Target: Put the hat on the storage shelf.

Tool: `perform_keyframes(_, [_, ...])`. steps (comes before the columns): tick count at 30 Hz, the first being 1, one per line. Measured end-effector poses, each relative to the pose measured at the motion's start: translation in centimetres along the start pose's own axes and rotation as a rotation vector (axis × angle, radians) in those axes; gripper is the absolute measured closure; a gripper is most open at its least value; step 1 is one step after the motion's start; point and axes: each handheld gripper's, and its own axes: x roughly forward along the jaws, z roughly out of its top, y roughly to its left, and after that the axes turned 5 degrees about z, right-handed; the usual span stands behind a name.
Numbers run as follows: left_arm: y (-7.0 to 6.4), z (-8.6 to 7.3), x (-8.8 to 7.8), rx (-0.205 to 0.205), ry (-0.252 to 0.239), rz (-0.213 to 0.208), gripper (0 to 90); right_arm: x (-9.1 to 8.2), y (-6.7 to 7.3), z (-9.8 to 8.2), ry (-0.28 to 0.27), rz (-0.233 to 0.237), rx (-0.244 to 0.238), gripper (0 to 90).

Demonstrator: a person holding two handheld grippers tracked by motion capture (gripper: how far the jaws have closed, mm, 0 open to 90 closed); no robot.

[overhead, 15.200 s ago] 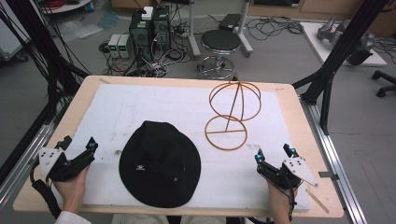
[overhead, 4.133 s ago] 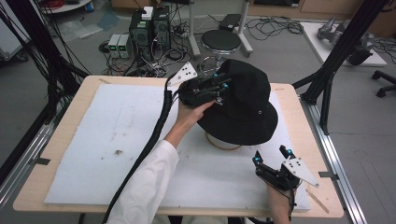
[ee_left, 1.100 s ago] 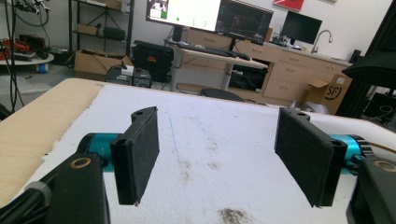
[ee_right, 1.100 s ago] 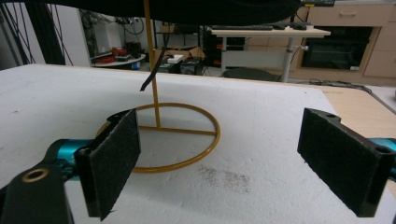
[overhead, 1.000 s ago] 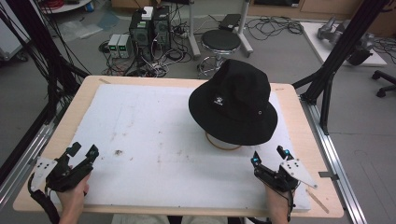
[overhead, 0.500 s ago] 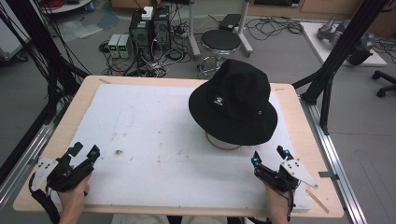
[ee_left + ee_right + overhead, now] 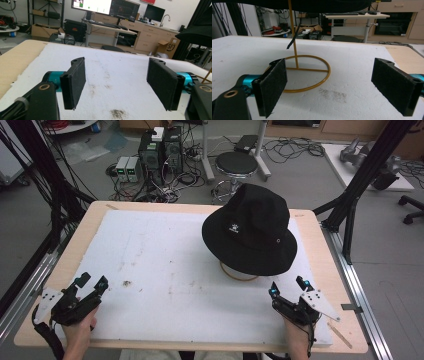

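Hat sits on its wire stand at two o'clock, so both hand-held grippers, left and right, rest jaws apart, empty, on the tabletop

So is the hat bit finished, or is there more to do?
It looks finished: the black bucket hat sits on top of the gold wire stand, whose ring base rests on the white foam sheet. Nothing is in hand: the left tool and right tool rest open at the near edge. Nothing obvious seems left.
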Motion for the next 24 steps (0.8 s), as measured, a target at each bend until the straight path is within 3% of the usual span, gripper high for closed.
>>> perform_keyframes(24, [0.04,-0.02,0.06,-0.003,0.001,0.002,31.8,0.02,-0.03,-0.04,0.002,0.005,0.007,12.5])
